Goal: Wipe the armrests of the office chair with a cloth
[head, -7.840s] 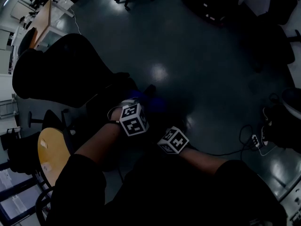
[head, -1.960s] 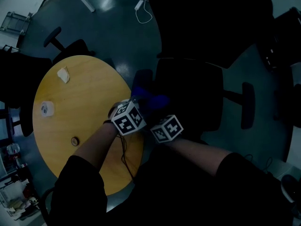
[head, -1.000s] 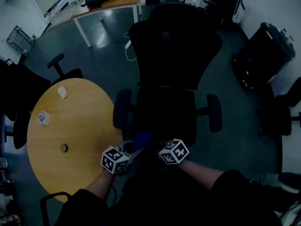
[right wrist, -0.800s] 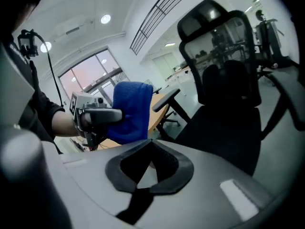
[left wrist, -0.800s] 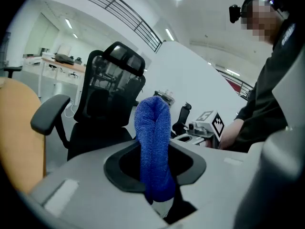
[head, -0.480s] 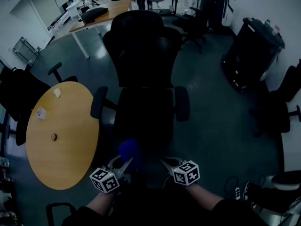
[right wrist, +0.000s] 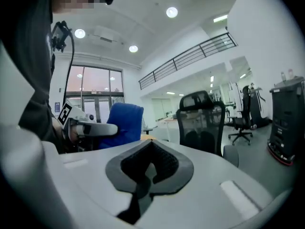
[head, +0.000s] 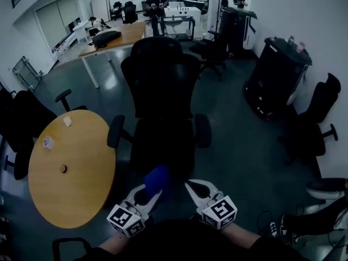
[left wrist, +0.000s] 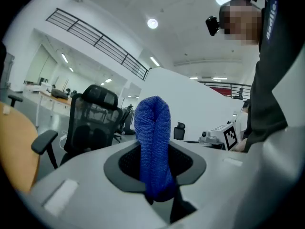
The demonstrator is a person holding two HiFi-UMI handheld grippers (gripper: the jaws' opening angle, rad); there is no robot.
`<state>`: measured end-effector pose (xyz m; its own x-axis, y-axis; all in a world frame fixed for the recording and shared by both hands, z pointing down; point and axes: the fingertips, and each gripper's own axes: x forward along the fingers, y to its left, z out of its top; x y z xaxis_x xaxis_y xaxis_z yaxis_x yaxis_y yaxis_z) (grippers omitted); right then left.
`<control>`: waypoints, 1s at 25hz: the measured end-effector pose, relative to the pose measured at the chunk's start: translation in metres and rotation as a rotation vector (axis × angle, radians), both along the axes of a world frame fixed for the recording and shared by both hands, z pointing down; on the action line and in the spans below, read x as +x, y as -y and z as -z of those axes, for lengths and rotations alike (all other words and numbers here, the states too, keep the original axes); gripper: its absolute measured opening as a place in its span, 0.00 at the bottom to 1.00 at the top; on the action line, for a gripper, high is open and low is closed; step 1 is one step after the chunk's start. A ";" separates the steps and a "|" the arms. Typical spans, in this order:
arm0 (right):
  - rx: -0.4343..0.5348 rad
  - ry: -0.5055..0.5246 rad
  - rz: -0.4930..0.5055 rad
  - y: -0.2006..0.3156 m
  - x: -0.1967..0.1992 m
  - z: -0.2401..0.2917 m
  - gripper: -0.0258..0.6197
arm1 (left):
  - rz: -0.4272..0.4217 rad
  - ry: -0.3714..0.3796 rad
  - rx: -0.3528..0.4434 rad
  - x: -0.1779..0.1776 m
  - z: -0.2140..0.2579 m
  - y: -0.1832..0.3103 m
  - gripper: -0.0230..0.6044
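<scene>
A black office chair (head: 163,107) stands in front of me, facing me, with its armrests at left (head: 115,131) and right (head: 203,130). My left gripper (head: 148,192) is shut on a folded blue cloth (head: 157,179), held just short of the seat's front edge. In the left gripper view the cloth (left wrist: 153,142) sticks up between the jaws and the chair (left wrist: 90,118) lies beyond. My right gripper (head: 191,187) is beside it, shut with nothing in it. The right gripper view shows the cloth (right wrist: 125,120) at left and the chair (right wrist: 202,120) ahead.
A round wooden table (head: 70,167) with a few small items is close on the left. More black chairs (head: 24,118) stand beyond it. A black cabinet (head: 277,75) and another chair (head: 315,129) are at the right. A desk (head: 114,39) and people are far back.
The view has swung from the round table to the office chair, which now stands squarely ahead. Both grippers sit low in front of the seat. The cloth stays in the left gripper.
</scene>
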<state>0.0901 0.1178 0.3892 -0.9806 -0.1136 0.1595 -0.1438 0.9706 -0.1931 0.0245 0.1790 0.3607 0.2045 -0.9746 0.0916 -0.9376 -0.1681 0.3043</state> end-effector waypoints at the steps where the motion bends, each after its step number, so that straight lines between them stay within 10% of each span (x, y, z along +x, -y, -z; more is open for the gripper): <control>1: 0.023 0.022 -0.011 -0.006 -0.002 0.014 0.05 | 0.006 0.017 0.020 -0.003 0.011 -0.005 0.24; 25: 0.054 0.043 -0.037 -0.062 -0.012 0.029 0.04 | -0.053 0.071 0.058 0.006 0.012 -0.051 0.23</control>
